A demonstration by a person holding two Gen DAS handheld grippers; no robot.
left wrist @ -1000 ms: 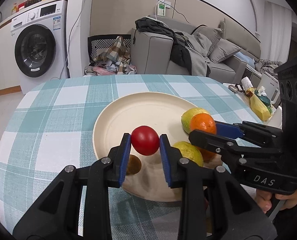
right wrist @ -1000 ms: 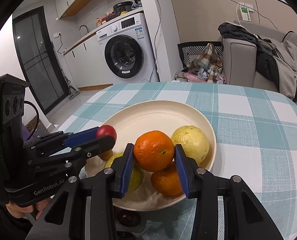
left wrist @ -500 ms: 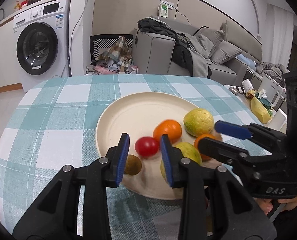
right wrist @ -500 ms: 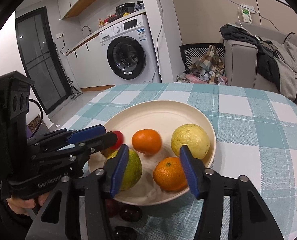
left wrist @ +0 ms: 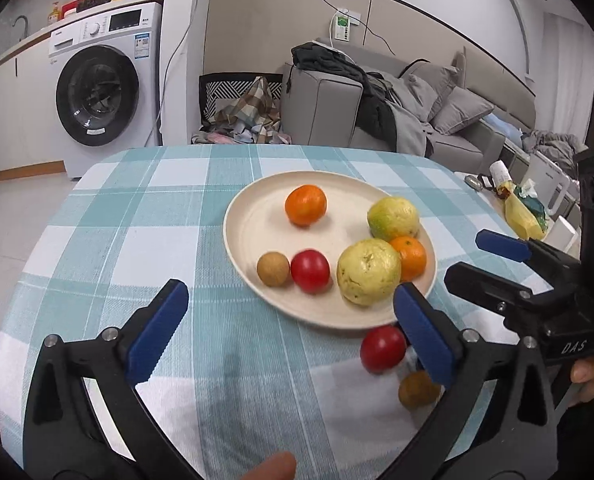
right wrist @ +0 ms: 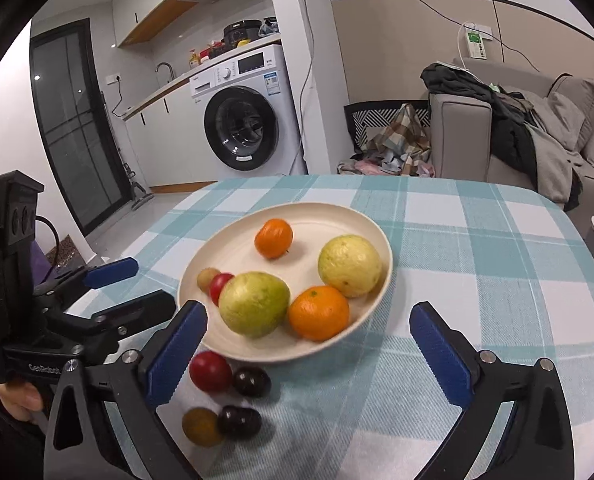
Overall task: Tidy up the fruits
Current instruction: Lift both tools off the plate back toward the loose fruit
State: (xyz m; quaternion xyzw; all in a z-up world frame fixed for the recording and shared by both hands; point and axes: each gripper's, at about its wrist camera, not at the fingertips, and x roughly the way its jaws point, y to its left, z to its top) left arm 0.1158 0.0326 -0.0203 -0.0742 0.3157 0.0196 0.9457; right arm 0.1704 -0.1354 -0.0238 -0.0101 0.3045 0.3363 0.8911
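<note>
A cream plate (left wrist: 249, 216) on the checked tablecloth holds two oranges (left wrist: 305, 205), two yellow-green guavas (left wrist: 369, 272), a red tomato (left wrist: 310, 271) and a small brown fruit (left wrist: 273, 269). My left gripper (left wrist: 289, 296) hangs just short of the plate's near rim, its jaws opening wide, with nothing gripped. My right gripper (right wrist: 308, 314) is drawn back from the plate (right wrist: 337, 210) too, jaws opening and empty. Off the plate near its front rim lie another red tomato (right wrist: 210, 371), two dark fruits (right wrist: 252, 381) and a brown fruit (right wrist: 201, 426).
The round table (left wrist: 137, 240) drops off at its far and left edges. Beyond it stand a washing machine (left wrist: 101, 96) and a grey sofa (left wrist: 325, 108) with clothes. A side table with a yellow packet (left wrist: 521, 216) is at the right.
The left gripper let go of the red tomato and the right let go of the orange, both now on the plate. Both grippers pulled back and spread wide.
</note>
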